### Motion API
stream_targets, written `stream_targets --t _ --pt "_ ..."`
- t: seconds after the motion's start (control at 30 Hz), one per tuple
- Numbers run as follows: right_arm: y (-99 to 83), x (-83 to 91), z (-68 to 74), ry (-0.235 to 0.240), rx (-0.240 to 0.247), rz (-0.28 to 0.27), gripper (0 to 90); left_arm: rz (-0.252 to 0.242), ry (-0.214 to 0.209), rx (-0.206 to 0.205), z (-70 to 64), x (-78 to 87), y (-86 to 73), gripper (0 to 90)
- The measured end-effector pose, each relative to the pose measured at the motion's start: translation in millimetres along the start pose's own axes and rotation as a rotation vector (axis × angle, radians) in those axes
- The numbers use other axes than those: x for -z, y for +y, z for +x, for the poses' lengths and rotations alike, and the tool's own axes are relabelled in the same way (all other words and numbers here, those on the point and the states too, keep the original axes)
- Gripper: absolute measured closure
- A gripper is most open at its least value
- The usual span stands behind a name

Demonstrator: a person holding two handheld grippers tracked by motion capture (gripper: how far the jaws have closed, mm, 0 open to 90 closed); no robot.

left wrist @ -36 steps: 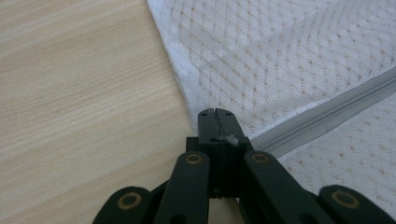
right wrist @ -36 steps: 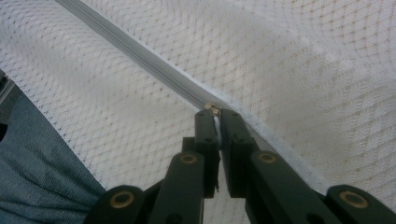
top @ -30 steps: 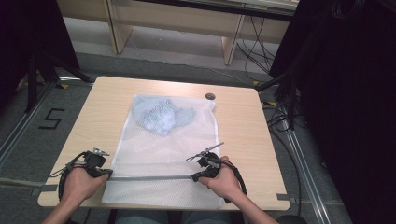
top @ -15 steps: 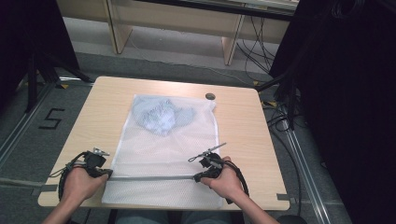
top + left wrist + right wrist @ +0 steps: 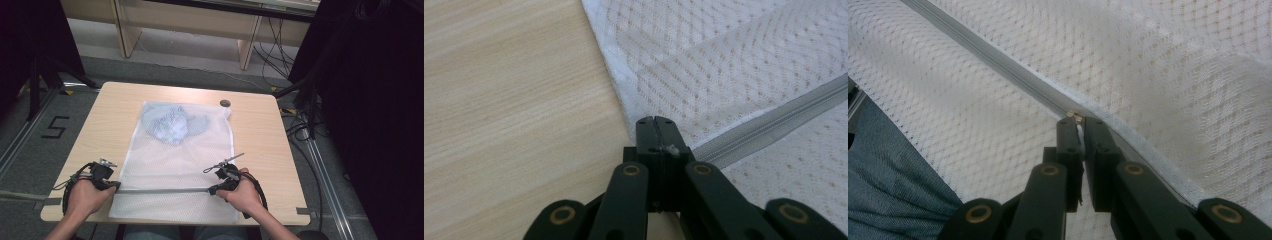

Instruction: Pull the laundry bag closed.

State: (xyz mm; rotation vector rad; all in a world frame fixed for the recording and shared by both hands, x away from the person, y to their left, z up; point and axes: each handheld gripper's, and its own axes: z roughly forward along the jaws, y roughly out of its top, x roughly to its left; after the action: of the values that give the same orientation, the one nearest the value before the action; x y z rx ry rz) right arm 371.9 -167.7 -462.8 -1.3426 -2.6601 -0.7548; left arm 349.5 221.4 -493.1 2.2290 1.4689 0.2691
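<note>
Left gripper (image 5: 113, 185) at the table's (image 5: 75, 150) near-left corner, low on the wood, fingers (image 5: 646, 135) pressed flat together on the left end of the grey zipper (image 5: 165, 190) at the edge of the white mesh laundry bag (image 5: 175, 170); in the left gripper view a small pale bit pinched at the finger tips, zipper tape running off up and to the right. Mesh laundry bag flat along the middle of the table from far edge to near edge, near hem hanging slightly past the table rim. Crumpled light-blue garment (image 5: 172, 122) inside the bag's far half. Zipper stretched straight across the bag's near part, between the two grippers. Right gripper (image 5: 214, 189) at the zipper's right end, fingers (image 5: 1068, 135) narrow, nearly closed on the small metal zipper pull (image 5: 1074, 116) at their tips. Dark round grommet (image 5: 225, 103) in the table beyond the bag's far-right corner.
</note>
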Motion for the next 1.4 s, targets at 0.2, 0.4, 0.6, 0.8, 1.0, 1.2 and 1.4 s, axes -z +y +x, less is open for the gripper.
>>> stream_targets --t 0.2,0.4,0.6,0.8,1.0,1.2,1.4 --pt "-0.4 1.2 -1.0 0.005 -0.026 0.008 86.9 -0.001 0.0 0.0 -0.2 0.0 0.0 89.7" --pt "-2.2 2.3 -4.5 0.009 -0.024 0.002 87.0 0.0 0.0 0.0 0.0 0.0 0.0 89.7" --pt "-3.1 3.4 -5.6 0.009 -0.042 0.019 87.0 0.0 0.0 -0.001 0.0 0.1 -0.1 89.7" --pt "-4.4 3.3 -8.6 0.016 -0.02 0.004 87.0 -0.002 -0.001 -0.002 -0.2 -0.1 0.0 89.7" --pt "-6.6 5.6 -10.5 0.013 -0.041 0.006 86.9 0.003 -0.001 -0.003 -0.4 0.0 0.3 89.7" --pt "-7.4 7.2 -10.6 0.012 -0.071 0.021 87.0 -0.006 0.001 -0.003 -0.4 -0.3 -0.2 89.7" --pt "-9.1 9.0 -14.7 0.006 -0.063 0.01 87.0 -0.003 -0.002 -0.003 -0.1 -0.2 -0.1 89.7"
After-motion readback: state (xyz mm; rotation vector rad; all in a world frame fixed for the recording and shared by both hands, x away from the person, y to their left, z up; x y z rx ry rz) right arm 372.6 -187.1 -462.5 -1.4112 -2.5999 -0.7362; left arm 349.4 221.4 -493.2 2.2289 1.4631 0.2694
